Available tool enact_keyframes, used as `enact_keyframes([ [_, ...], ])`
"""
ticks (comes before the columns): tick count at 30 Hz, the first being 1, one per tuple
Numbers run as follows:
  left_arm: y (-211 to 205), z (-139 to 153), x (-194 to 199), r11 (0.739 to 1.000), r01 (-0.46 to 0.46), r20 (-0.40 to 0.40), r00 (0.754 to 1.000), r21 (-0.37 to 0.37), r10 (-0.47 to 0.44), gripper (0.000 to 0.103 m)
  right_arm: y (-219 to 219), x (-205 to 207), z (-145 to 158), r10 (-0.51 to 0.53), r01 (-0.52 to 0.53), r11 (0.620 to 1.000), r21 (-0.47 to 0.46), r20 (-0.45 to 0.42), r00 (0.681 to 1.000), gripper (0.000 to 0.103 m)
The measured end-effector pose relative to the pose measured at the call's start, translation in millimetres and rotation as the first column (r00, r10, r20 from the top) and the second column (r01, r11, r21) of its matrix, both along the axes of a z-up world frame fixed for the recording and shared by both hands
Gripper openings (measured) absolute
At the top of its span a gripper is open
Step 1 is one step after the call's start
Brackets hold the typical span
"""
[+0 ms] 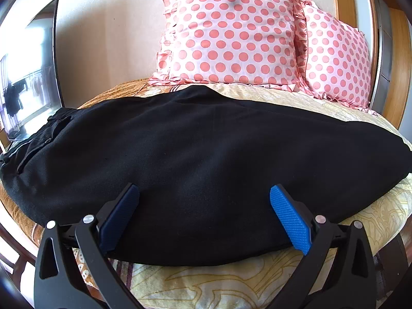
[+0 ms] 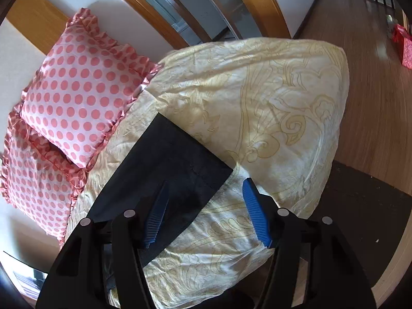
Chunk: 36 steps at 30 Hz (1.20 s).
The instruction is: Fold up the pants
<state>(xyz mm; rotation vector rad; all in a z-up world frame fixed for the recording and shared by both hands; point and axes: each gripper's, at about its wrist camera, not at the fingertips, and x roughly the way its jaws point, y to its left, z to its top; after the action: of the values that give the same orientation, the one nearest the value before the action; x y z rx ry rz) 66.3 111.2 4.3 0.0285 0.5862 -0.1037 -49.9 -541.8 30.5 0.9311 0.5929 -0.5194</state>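
Black pants [image 1: 206, 159] lie flat across the bed, legs stacked, waistband at the left and leg ends at the right. My left gripper [image 1: 204, 194] is open, its blue pads hovering just above the near edge of the pants at mid-length. In the right wrist view the hem end of the pants [image 2: 175, 162] lies on the cream bedspread. My right gripper [image 2: 206, 188] is open, its left pad over the hem corner and its right pad over the bedspread. Neither gripper holds anything.
Two pink polka-dot pillows [image 1: 231, 33] stand at the head of the bed against the wall. The cream patterned bedspread [image 2: 270, 97] covers the bed. A TV screen [image 1: 31, 64] is at the left. Wooden floor [image 2: 360, 77] and a dark mat lie beyond the bed's right edge.
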Motion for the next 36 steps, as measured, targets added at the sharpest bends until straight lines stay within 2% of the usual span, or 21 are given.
enact_keyframes([
  [6,0,0,1,1.000,0.001,-0.001,1.000,-0.001,-0.001,0.101,-2,7,0,-0.009,0.009,1.000,-0.017,0.008,1.000,0.061],
  [10,1,0,1,1.000,-0.002,0.002,1.000,-0.001,0.002,0.101,-7,12,-1,-0.005,0.005,1.000,0.005,0.034,0.999,0.062],
  [12,1,0,1,1.000,0.000,0.002,1.000,-0.001,0.000,0.101,-10,12,-3,-0.001,-0.003,0.999,0.047,0.073,0.997,0.062],
  [15,1,0,2,1.000,0.001,0.003,1.000,0.000,-0.001,0.101,-10,11,-12,0.014,-0.042,0.986,0.160,0.171,0.985,0.062],
  [20,2,0,2,1.000,0.001,0.004,1.000,0.000,-0.001,0.101,0,12,-16,0.046,-0.094,0.973,0.211,0.223,0.974,0.061],
  [26,2,0,2,1.000,0.007,0.002,1.000,0.002,-0.007,0.101,1,18,-10,0.014,-0.042,0.988,0.147,0.185,0.983,0.061],
  [28,2,0,2,1.000,0.006,0.002,1.000,0.002,-0.006,0.101,2,22,-8,0.028,-0.050,0.992,0.120,0.181,0.983,0.057],
  [30,2,0,2,1.000,0.007,0.002,1.000,0.002,-0.007,0.101,2,26,-11,0.026,-0.043,0.994,0.103,0.168,0.985,0.044],
  [33,2,0,2,1.000,0.007,0.003,1.000,0.002,-0.007,0.101,1,26,-16,0.012,-0.027,0.996,0.089,0.168,0.986,0.031],
  [36,2,0,2,1.000,0.007,0.004,1.000,0.003,-0.007,0.101,-1,24,-17,0.004,-0.022,0.995,0.099,0.183,0.983,0.029],
])
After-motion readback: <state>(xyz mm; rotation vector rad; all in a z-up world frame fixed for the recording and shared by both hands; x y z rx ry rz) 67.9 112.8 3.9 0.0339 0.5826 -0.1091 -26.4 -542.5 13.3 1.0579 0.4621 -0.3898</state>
